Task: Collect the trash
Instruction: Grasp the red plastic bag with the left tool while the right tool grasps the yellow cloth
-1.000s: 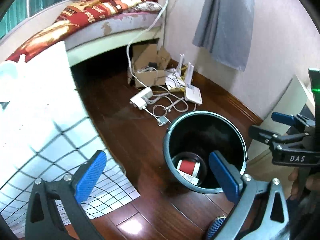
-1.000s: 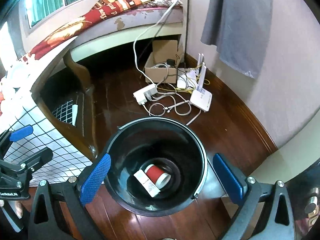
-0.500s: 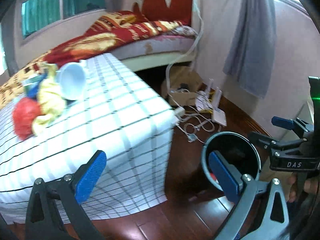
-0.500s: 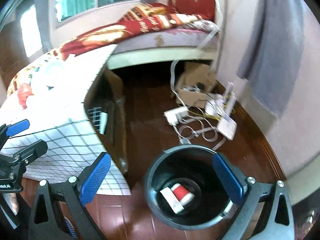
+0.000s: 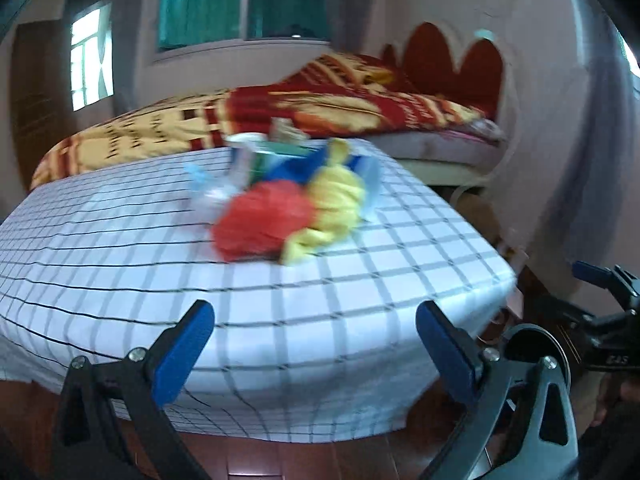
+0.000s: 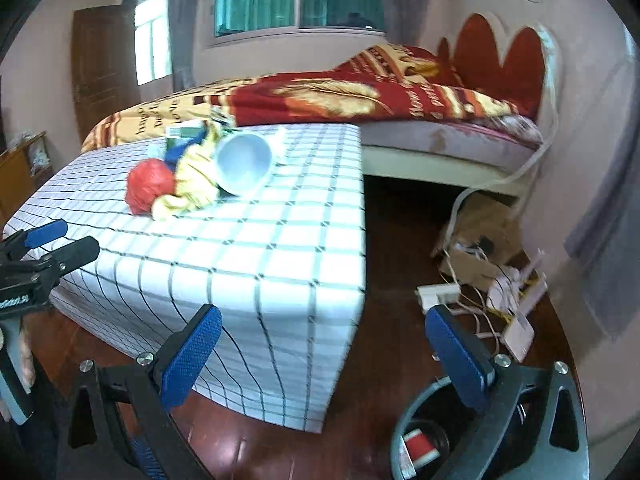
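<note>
A trash pile lies on a table with a white checked cloth point(image 5: 280, 312): a red crumpled ball point(image 5: 264, 220) point(image 6: 149, 191), a yellow wrapper point(image 5: 334, 204) point(image 6: 192, 188), a white paper cup on its side point(image 6: 243, 163), and blue and green packaging behind. A black bin point(image 6: 416, 436) point(image 5: 534, 350) stands on the floor at the table's right, with a red cup and a carton inside. My left gripper point(image 5: 314, 350) is open and empty, facing the table's front edge. My right gripper point(image 6: 324, 360) is open and empty, between the table corner and the bin.
A bed with a red and yellow blanket point(image 6: 360, 96) stands behind the table. A cardboard box point(image 6: 480, 240), a power strip, cables and a white router point(image 6: 518, 332) lie on the wooden floor by the right wall. A grey curtain hangs at the far right.
Both grippers have lifted and tilted up from over the bin. The views now face the table top and the trash pile. Both stay open and empty.
</note>
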A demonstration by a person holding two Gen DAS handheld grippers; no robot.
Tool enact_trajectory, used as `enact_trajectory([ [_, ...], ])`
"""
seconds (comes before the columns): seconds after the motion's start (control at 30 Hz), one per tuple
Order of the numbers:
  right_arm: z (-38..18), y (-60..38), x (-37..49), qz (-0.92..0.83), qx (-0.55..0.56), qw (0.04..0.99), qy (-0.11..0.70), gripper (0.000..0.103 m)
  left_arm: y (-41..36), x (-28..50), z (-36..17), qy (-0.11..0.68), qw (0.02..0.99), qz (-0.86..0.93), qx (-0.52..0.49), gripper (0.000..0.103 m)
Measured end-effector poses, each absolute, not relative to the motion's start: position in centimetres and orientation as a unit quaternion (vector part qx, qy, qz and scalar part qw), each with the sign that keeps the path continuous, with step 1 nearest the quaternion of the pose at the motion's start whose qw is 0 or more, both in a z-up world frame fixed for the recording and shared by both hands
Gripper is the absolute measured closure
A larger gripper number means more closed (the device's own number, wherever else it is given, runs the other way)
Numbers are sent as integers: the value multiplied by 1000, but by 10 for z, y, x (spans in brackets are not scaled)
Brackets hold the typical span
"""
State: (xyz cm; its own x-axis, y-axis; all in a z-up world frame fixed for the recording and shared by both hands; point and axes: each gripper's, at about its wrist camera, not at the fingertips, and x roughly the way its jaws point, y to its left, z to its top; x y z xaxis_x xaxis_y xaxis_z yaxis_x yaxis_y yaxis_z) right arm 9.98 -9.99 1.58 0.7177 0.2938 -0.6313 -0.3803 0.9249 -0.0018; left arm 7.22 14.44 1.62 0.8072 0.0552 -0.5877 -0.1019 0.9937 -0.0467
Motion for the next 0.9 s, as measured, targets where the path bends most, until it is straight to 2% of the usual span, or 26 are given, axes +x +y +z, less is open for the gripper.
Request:
enact_trajectory([
  [0.23,26,-54,131,209,-72,923,316,0,181,117,18,306,947,74,-59,5],
  [0.6,10,-29,188,203,-57,918,335,1,181,161,4,324,940,73,-80,12],
  [0.7,5,-25,197,207,-53,916,339,1,186,167,-2,330,937,68,-95,22],
  [0.73,4,-25,199,208,-52,916,341,1,189,168,-3,330,936,62,-103,30],
  [0.77,2,-22,201,210,-52,915,342,1,191,169,-3,329,936,57,-108,43],
  [0.87,1,-14,204,219,-50,913,341,1,195,166,-3,323,939,51,-112,62],
  [0.9,1,-10,205,223,-49,912,340,1,196,164,-2,320,939,50,-112,66],
])
